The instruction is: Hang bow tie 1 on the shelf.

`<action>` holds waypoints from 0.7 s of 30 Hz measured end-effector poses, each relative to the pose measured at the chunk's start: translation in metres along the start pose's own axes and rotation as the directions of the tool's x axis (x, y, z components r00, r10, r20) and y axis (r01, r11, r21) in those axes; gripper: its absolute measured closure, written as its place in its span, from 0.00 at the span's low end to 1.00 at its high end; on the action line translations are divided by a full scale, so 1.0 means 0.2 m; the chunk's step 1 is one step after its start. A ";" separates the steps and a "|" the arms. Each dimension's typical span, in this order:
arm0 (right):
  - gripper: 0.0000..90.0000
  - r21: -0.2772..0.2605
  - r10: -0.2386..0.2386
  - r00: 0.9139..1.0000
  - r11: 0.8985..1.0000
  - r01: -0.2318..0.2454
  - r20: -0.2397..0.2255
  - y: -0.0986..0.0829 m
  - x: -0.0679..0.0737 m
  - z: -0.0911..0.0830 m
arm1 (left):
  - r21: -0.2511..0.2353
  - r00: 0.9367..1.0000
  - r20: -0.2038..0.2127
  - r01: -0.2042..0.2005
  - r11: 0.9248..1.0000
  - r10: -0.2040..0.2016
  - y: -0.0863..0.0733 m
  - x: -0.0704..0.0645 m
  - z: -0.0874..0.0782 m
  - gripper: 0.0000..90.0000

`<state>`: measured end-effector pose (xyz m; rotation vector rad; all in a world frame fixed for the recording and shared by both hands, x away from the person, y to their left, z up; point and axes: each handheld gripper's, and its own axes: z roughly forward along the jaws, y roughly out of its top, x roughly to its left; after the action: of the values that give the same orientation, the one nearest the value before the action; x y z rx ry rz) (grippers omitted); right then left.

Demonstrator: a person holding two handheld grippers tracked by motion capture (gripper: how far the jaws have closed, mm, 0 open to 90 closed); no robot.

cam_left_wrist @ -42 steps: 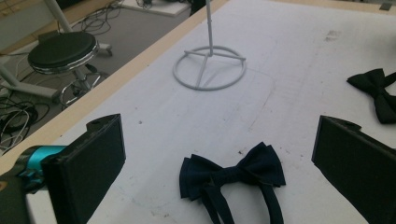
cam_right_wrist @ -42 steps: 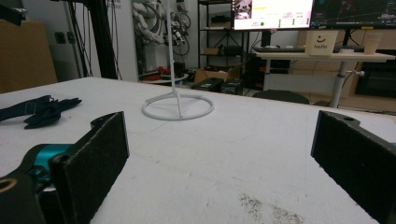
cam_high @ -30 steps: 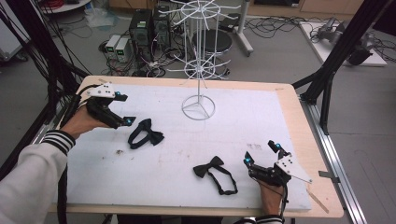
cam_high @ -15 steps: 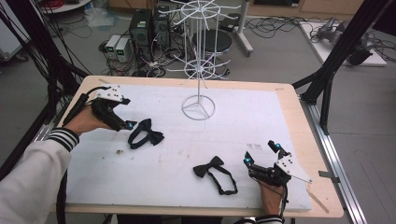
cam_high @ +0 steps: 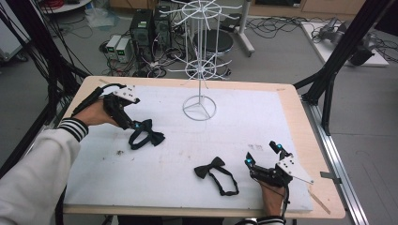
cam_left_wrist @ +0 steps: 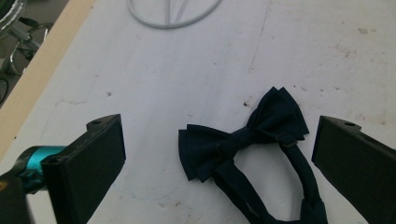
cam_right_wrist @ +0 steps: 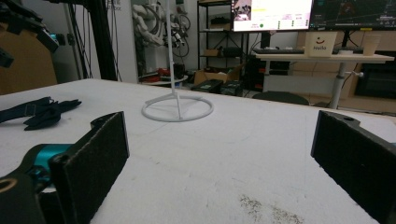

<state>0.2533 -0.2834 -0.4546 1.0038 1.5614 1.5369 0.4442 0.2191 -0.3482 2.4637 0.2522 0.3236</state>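
Note:
Two black bow ties lie on the white mat (cam_high: 281,117). One bow tie (cam_high: 146,136) (cam_left_wrist: 243,139) is at the left, its strap looped beside it. My left gripper (cam_high: 135,126) (cam_left_wrist: 217,154) hangs open right over it, with one jaw on each side of the bow and neither touching it. The second bow tie (cam_high: 214,171) lies near the front middle. Right of it, near the front edge, my right gripper (cam_high: 261,153) (cam_right_wrist: 219,154) stands open on nothing and faces the stand. In the right gripper view the left bow tie (cam_right_wrist: 39,112) lies far off at the left.
A white wire display stand (cam_high: 199,108) rises from a ring base (cam_right_wrist: 177,108) (cam_left_wrist: 173,18) at the back middle of the mat. Wooden table edge (cam_high: 307,140) borders the mat. Black frame posts (cam_high: 328,89) stand at the right, and computers and cables lie on the floor behind.
My left gripper has moved a little to the right, closer over the left bow tie. The right gripper and both bow ties have stayed put.

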 end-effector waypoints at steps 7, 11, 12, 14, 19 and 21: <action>0.04 -0.003 -0.005 1.000 1.000 0.005 0.001 0.00 0.00 0.00 | 0.054 0.998 0.035 -0.053 0.997 0.051 0.04 0.01 0.08 0.04; 0.04 -0.003 -0.005 1.000 1.000 0.005 0.001 0.00 0.00 0.00 | 0.076 0.996 0.053 -0.073 0.994 0.069 0.04 0.01 0.12 0.04; 0.04 -0.001 -0.002 1.000 1.000 0.002 0.001 0.00 0.00 0.00 | 0.085 0.996 0.055 -0.075 0.994 0.070 0.04 0.01 0.14 0.04; 0.04 -0.002 -0.005 1.000 1.000 0.005 0.003 0.00 0.00 0.00 | 0.109 0.995 0.058 -0.088 0.990 0.082 0.03 0.01 0.16 0.04; 0.04 -0.004 -0.005 1.000 1.000 0.005 0.002 0.00 0.00 0.00 | 0.126 0.995 0.067 -0.087 0.988 0.079 0.02 0.01 0.20 0.04; 0.04 -0.001 -0.002 1.000 1.000 0.002 0.003 0.00 0.00 0.00 | 0.138 0.994 0.076 -0.093 0.986 0.083 0.02 0.02 0.22 0.04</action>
<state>0.2533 -0.2833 -0.4547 1.0025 1.5591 1.5342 0.4612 0.1918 -0.3795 2.6263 0.1406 0.2645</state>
